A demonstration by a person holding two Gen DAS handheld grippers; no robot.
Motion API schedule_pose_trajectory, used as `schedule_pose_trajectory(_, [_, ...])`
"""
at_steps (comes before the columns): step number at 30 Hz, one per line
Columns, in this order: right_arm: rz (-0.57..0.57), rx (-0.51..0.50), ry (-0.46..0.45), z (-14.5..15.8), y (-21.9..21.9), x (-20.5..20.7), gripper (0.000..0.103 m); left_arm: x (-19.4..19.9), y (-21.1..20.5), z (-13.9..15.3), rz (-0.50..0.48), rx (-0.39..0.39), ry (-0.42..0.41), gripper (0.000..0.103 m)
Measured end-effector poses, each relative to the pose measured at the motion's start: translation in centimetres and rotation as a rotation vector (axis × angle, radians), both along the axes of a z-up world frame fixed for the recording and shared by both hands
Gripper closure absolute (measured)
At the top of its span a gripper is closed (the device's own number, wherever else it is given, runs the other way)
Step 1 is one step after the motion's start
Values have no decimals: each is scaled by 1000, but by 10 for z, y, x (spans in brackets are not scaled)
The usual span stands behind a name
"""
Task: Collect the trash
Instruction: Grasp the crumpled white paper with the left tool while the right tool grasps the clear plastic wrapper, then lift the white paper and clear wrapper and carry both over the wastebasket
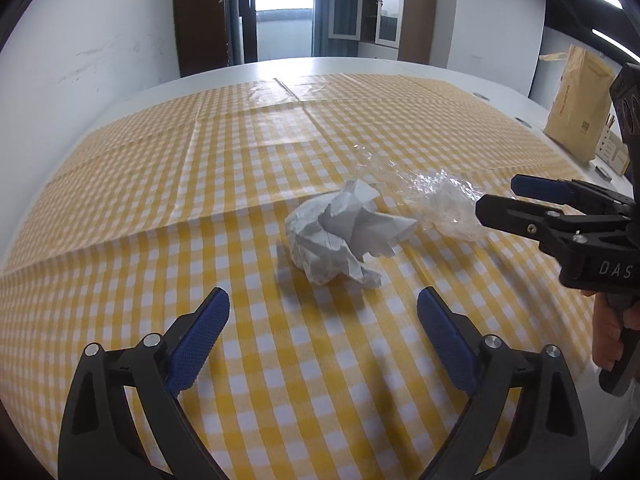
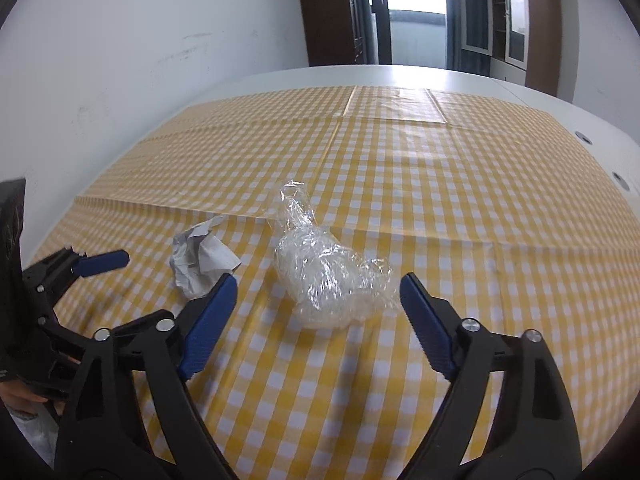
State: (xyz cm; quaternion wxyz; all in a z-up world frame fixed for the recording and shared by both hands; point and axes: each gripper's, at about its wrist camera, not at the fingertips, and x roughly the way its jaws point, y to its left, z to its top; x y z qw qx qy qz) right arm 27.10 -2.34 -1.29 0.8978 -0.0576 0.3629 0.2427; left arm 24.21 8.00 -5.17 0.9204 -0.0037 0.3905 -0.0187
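Paper ball and plastic wrap side by side on checked surface, brown bag cut off at edge, left gripper jaws wide before the paper, right gripper jaws wide around the wrap, contact unclear.

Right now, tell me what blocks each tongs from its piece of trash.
Nothing visible. The left tongs face the paper ball over bare cloth; the right tongs stand open, the plastic wrap just ahead.
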Motion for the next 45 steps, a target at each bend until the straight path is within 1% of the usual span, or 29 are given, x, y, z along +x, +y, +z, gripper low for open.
schedule_pose_trajectory(3, [4,-82,31,-8,9,15,43,15,-1,-1,-21,10,27,11])
schedule_pose_trajectory(5, [10,-99,32,-10,12,18,46,25,-4,-4,-44,20,49,13])
schedule_pose_trajectory(6, [10,-100,32,-9,12,19,47,28,-5,-5,-55,26,48,17])
schedule_pose_trajectory(8, [13,-93,38,-9,11,20,49,32,-8,-5,-82,25,42,20])
schedule_pose_trajectory(10, [21,-101,34,-10,10,20,51,34,-7,-6,-82,26,42,29])
schedule_pose_trajectory(12, [34,-117,19,-12,7,17,53,34,-4,-7,-78,13,45,46])
schedule_pose_trajectory(14, [41,-122,9,-13,6,15,54,35,-2,-8,-53,14,48,50])
schedule_pose_trajectory(15, [42,-121,5,-13,6,14,55,33,-1,-9,-41,10,43,55])
schedule_pose_trajectory(17, [38,-114,0,-13,4,11,56,30,0,-10,-31,4,39,58])
schedule_pose_trajectory(22, [23,-62,-2,-9,-9,-2,57,10,11,-7,7,-66,4,59])
schedule_pose_trajectory(26, [20,-28,-13,-3,-17,-16,58,-10,22,-4,41,-136,-19,59])
schedule_pose_trajectory(35, [35,-10,-46,4,-21,-56,58,-60,20,5,44,-188,-70,59])
schedule_pose_trajectory(40, [47,11,-64,8,-23,-82,58,-87,14,12,37,-197,-105,59])
schedule_pose_trajectory(45, [51,35,-76,12,-28,-107,58,-115,9,20,35,-223,-137,59])
